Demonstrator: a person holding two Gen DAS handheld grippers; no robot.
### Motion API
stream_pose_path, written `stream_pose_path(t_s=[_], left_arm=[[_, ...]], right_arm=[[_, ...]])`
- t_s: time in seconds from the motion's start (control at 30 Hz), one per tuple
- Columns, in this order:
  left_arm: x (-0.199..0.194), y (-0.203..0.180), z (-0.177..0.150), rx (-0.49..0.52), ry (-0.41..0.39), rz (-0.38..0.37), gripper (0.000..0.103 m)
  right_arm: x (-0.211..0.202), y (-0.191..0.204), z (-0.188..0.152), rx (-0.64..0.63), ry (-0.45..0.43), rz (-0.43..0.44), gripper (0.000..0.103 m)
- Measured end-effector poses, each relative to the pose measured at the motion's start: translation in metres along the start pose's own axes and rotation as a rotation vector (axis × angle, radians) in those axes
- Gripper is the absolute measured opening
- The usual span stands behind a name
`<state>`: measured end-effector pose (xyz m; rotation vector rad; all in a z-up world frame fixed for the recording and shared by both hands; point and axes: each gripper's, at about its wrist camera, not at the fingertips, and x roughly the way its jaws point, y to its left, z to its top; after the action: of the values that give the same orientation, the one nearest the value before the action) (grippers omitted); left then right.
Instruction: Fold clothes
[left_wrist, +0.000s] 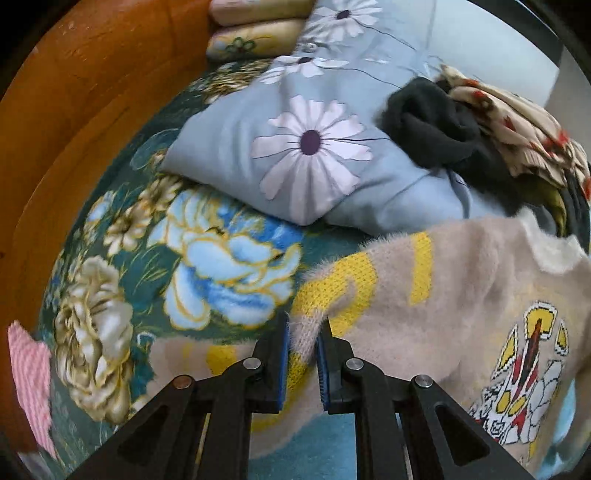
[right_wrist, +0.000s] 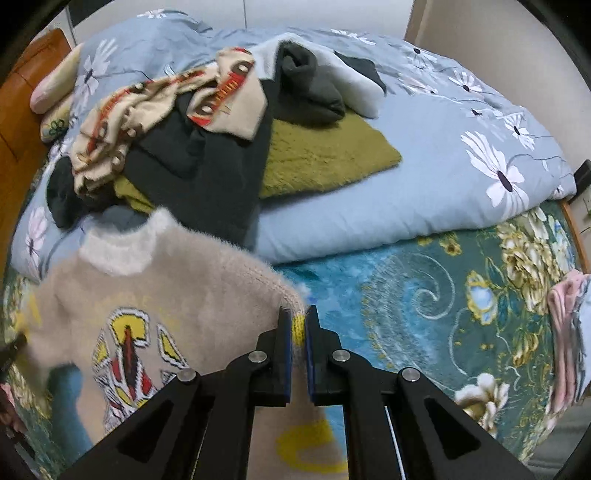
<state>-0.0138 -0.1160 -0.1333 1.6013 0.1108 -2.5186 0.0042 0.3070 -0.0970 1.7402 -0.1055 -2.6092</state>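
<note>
A fuzzy beige knitted sweater (left_wrist: 424, 295) with yellow lettering and a cartoon patch is held spread above the teal floral bed blanket (left_wrist: 155, 258), its shoulders pinched from both sides. The left gripper (left_wrist: 303, 332) is pointed forward over the blanket, its jaws nearly closed on a bunched fold at the sweater's yellow-marked sleeve edge, while the right gripper (right_wrist: 298, 321) is clamped narrowly on the opposite shoulder edge. Behind the sweater, a heap of unfolded clothes (right_wrist: 207, 140) is seen on the pale blue daisy-print quilt (right_wrist: 424, 177).
</note>
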Motion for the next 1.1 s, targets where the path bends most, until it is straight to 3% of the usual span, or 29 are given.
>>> stream_pose_path(t_s=[0.17,0.23,0.3,0.33,0.37,0.47,0.57,0.73,0.87,0.97,1.1], left_arm=[[0.001,0.003,-0.004,0.000,0.042,0.041,0.015],[0.003,0.004,-0.004,-0.025,0.064,0.014,0.018],[0.001,0.003,-0.007,-0.031,0.068,-0.021,0.019],[-0.001,0.000,-0.009,-0.019,0.070,-0.033,0.019],[-0.004,-0.002,-0.011,-0.009,0.076,-0.038,0.023],[-0.017,-0.003,-0.024,-0.019,0.071,-0.069,0.029],[-0.034,0.002,-0.040,-0.068,0.047,-0.098,0.041],[-0.051,0.005,-0.064,-0.134,0.061,-0.127,0.045],[-0.057,-0.005,-0.072,-0.136,0.090,-0.143,0.046],[-0.066,-0.015,-0.073,-0.123,0.082,-0.150,0.046],[-0.083,-0.028,-0.072,-0.092,0.056,-0.155,0.049]], right_arm=[[-0.006,0.021,0.013,-0.054,-0.024,0.009,0.007],[-0.006,0.023,0.013,-0.070,-0.027,0.018,0.007],[-0.014,0.015,0.011,-0.075,-0.065,0.029,0.016],[-0.017,0.010,0.010,-0.074,-0.081,0.039,0.039],[-0.023,0.001,0.008,-0.058,-0.094,0.060,0.050],[-0.040,-0.042,-0.006,0.019,-0.143,0.123,0.050],[-0.037,-0.095,-0.040,0.100,-0.073,0.174,0.051],[0.005,-0.166,-0.122,0.165,0.208,0.355,0.051],[0.021,-0.167,-0.161,0.103,0.315,0.451,0.051],[0.023,-0.149,-0.164,0.051,0.318,0.537,0.051],[0.039,-0.121,-0.163,-0.024,0.351,0.488,0.051]])
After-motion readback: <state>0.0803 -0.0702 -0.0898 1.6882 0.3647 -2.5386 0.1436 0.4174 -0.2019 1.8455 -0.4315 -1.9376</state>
